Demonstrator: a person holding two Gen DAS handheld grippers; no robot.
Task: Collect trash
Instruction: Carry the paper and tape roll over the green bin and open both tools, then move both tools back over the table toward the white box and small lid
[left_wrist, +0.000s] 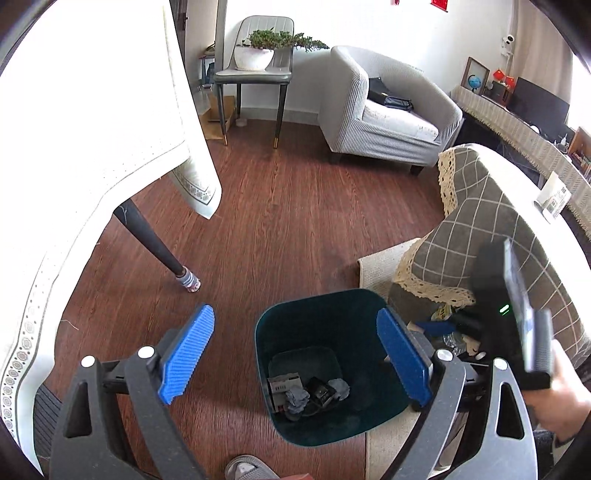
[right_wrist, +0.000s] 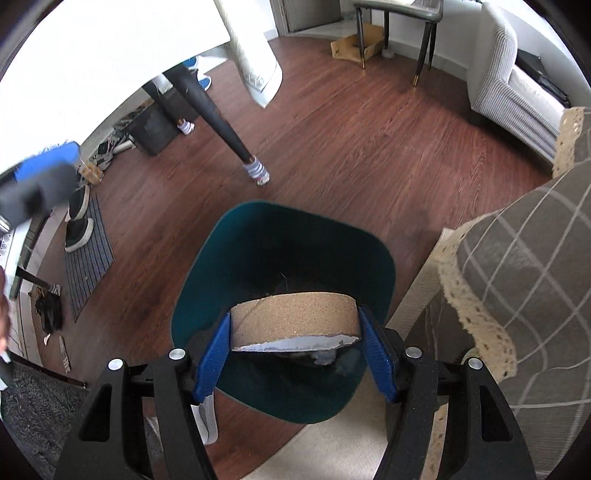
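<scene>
Left gripper (left_wrist: 295, 354): jaws spread wide, blue ribbed pads (left_wrist: 186, 354) far apart, nothing between them; pointed downward. Its blurred body shows at 9 o'clock in the right wrist view (right_wrist: 40, 181).

Right gripper (right_wrist: 295, 354): jaws drawn in, both blue pads (right_wrist: 214, 356) pressed against the ends of a cork-faced piece (right_wrist: 295, 321), pointed downward. In the left wrist view, its black body sits at 4 o'clock, gripped by the person's right hand (left_wrist: 565, 402).
</scene>
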